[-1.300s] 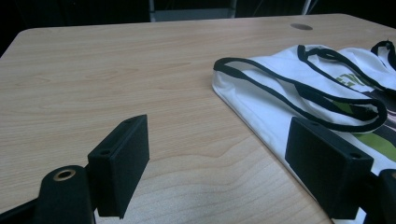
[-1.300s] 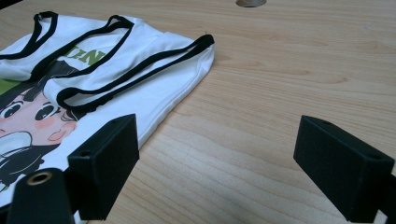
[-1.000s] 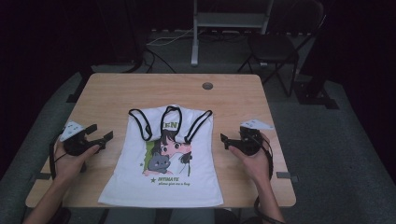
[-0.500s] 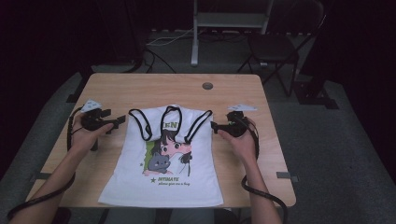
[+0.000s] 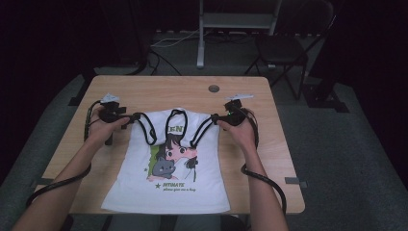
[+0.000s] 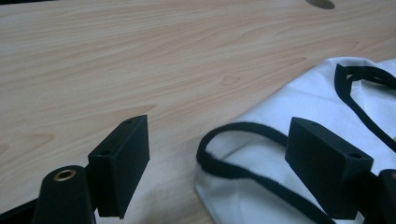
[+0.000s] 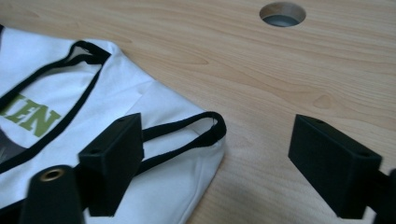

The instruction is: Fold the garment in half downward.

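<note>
Flanking a white shirt [image 5: 168,178] on the wooden surface [image 5: 269,149], left gripper [image 6: 217,154] and right gripper [image 7: 215,163] hold jaws open at its black-trimmed shoulders.

The surface [image 5: 144,89] is pale wood with a visible grain, and a round cable hole [image 5: 214,88] sits near its far edge, right of the middle. A white shirt [image 5: 168,185] with black trim lies flat on it, printed side up, collar toward the far edge and hem at the near edge. Bare wood shows left and right of the shirt.
</note>
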### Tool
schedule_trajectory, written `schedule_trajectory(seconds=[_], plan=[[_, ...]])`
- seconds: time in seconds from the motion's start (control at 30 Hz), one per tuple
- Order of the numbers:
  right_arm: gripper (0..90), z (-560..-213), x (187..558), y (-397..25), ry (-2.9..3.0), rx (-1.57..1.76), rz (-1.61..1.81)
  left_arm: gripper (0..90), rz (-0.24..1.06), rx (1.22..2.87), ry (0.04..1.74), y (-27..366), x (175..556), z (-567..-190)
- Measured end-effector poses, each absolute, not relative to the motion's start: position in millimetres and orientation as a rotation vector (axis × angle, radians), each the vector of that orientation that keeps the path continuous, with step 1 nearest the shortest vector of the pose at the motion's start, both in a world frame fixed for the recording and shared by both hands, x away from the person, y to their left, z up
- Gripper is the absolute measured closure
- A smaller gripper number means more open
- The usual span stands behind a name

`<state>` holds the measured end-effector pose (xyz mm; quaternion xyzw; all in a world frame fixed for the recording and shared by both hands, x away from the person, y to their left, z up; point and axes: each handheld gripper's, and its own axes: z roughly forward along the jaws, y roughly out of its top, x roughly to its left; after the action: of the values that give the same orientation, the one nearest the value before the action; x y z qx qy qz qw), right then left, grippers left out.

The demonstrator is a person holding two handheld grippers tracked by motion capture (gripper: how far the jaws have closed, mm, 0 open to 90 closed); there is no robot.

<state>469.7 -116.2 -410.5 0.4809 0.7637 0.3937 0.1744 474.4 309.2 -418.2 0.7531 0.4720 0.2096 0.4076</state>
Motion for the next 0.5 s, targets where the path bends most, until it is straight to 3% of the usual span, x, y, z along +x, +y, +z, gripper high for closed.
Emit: schedule_trajectory(seconds=[0.2,0.4,0.5], plan=[[23.2,-416,481,-107,2.211,1.35,1.083,21.5,0.523,1.926,1.191,301,481,-417],[33.7,-423,489,-104,2.245,1.341,1.057,22.3,0.523,1.959,1.21,298,485,-418],[38.9,-424,492,-104,2.249,1.349,1.038,33.0,0.556,1.965,1.221,299,485,-418]])
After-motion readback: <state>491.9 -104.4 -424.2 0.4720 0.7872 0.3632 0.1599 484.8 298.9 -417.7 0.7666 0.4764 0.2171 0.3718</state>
